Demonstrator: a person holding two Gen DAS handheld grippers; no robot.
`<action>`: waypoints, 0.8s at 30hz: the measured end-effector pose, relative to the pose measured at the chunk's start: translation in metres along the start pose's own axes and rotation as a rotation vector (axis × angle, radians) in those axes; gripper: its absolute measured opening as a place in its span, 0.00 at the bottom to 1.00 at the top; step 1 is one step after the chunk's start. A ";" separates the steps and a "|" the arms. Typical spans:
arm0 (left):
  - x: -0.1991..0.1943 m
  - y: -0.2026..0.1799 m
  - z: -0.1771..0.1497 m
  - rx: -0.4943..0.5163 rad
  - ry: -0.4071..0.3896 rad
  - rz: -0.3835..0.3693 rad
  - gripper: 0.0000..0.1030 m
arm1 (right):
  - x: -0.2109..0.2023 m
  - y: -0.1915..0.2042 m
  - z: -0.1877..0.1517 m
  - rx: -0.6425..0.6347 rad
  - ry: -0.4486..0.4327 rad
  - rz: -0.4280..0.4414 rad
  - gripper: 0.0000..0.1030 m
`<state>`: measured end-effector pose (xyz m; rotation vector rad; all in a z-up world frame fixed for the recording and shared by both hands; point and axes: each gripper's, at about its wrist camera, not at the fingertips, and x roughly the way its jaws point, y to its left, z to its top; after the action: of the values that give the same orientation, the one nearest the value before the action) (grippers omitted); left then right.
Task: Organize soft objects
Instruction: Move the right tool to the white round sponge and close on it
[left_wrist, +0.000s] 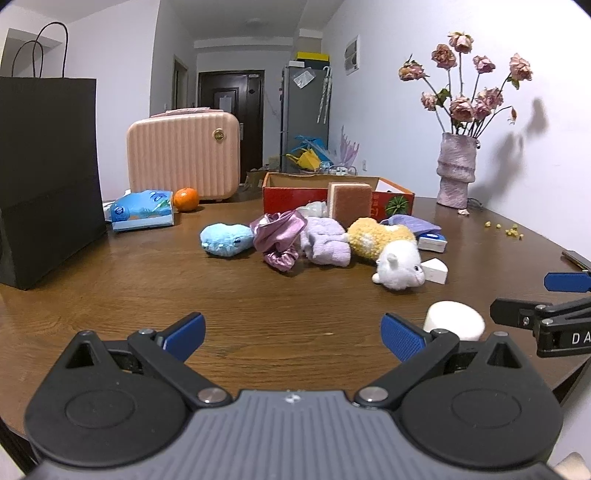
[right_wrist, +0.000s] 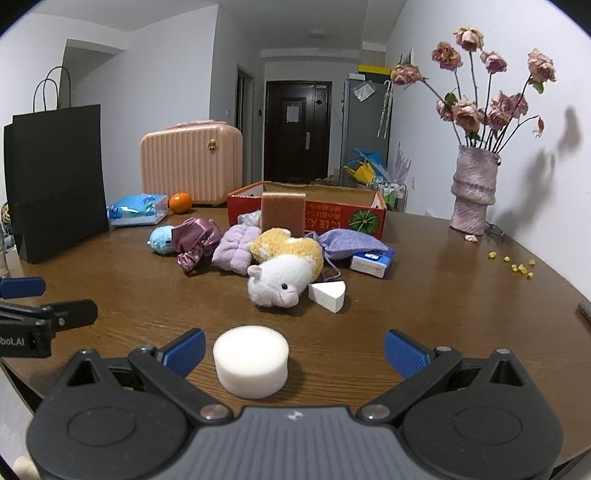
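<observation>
A pile of soft things lies mid-table before a red cardboard box (left_wrist: 295, 197) (right_wrist: 340, 218): a blue plush (left_wrist: 226, 240) (right_wrist: 162, 240), a purple satin scrunchie (left_wrist: 279, 236) (right_wrist: 194, 240), a lilac towel (left_wrist: 327, 242) (right_wrist: 234, 249), a yellow-and-white plush hamster (left_wrist: 397, 264) (right_wrist: 282, 277), a lilac pouch (right_wrist: 349, 243) and a brown sponge (left_wrist: 349, 203) (right_wrist: 283, 212) leaning on the box. A white round sponge (right_wrist: 251, 360) (left_wrist: 454, 321) sits between my open right gripper's (right_wrist: 293, 352) fingers, untouched. My left gripper (left_wrist: 293, 338) is open and empty over bare table.
A black paper bag (left_wrist: 48, 177) stands far left, with a pink case (left_wrist: 183, 158), a tissue pack (left_wrist: 142, 210) and an orange (left_wrist: 185, 199) behind. A vase of dried roses (left_wrist: 456, 170) stands far right. A white wedge (right_wrist: 328, 293) and a small blue-white box (right_wrist: 371, 262) lie near the hamster.
</observation>
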<state>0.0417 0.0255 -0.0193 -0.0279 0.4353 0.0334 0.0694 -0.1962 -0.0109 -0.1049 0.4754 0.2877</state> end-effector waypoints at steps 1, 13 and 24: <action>0.002 0.001 0.000 -0.004 0.004 0.004 1.00 | 0.003 0.000 0.000 -0.001 0.005 0.003 1.00; 0.026 0.010 0.002 -0.020 0.036 0.014 1.00 | 0.037 0.003 0.001 -0.001 0.067 0.030 1.00; 0.047 0.011 0.002 -0.025 0.073 0.008 1.00 | 0.063 0.004 -0.002 0.001 0.128 0.057 0.98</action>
<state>0.0848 0.0381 -0.0378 -0.0524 0.5079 0.0459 0.1212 -0.1766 -0.0421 -0.1097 0.6057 0.3380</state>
